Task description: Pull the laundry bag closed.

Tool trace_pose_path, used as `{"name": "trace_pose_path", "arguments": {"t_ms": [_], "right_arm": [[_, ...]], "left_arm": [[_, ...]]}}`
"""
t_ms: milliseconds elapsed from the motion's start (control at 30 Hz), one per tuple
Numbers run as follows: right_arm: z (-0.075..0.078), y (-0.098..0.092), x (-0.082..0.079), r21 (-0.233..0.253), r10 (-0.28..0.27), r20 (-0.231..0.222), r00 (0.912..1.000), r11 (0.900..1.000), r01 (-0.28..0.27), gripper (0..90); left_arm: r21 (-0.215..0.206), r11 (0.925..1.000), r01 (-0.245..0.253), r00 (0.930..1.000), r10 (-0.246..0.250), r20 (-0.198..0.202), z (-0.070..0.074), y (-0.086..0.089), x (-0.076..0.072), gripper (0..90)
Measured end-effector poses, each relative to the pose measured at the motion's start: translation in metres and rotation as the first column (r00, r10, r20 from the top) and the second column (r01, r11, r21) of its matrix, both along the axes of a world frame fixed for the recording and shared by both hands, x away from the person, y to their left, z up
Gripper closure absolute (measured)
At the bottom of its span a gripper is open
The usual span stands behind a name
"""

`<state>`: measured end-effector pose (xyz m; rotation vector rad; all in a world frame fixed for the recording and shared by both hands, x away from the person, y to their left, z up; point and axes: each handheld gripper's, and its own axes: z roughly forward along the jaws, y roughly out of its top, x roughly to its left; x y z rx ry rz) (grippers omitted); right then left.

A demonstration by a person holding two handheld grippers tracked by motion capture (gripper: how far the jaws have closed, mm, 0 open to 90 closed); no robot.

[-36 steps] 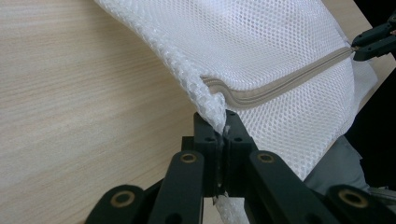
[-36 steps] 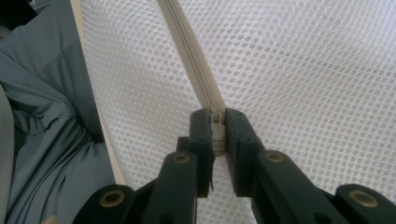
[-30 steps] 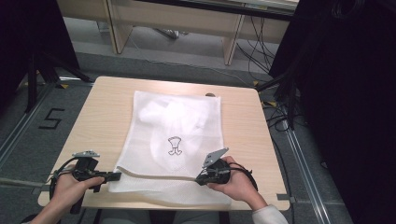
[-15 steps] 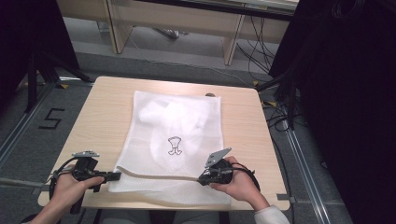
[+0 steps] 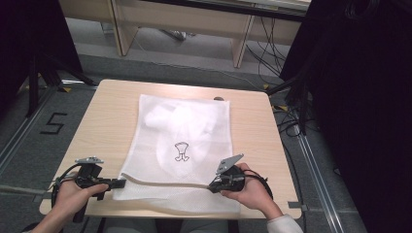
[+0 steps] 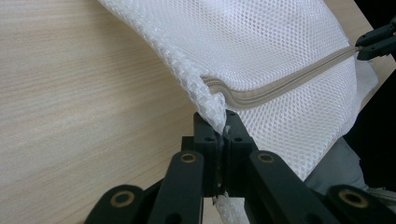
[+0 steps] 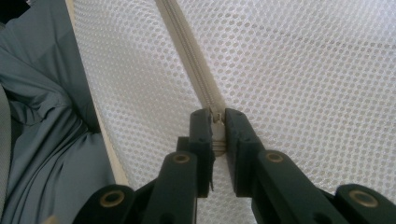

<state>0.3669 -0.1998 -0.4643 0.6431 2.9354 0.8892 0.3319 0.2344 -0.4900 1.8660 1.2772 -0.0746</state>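
Black gripper (image 6: 223, 135) jaws, brass-ringed pivots, white cuff (image 5: 285, 224).

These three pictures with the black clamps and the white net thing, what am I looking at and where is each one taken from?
A person sits at a light wooden table, holding a black two-jaw tool in each hand. One camera looks down from above; the others ride on each tool, looking along its jaws. A white mesh laundry bag with a beige zipper lies flat on the table, something white inside it. The left tool pinches the bag's corner by the zipper's end. The right tool grips the zipper at its other end, seemingly at the slider.
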Motion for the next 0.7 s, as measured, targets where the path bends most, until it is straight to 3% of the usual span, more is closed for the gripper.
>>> {"name": "trace_pose_path", "arguments": {"t_ms": [700], "right_arm": [[0.0002,-0.0065,-0.0004,0.006,-0.014,-0.007,0.9999,1.000,0.014,82.8]], "left_arm": [[-0.003,0.9999,0.011,0.9999,-0.011,-0.007,0.0011,0.0016,0.0006,86.0]]}}
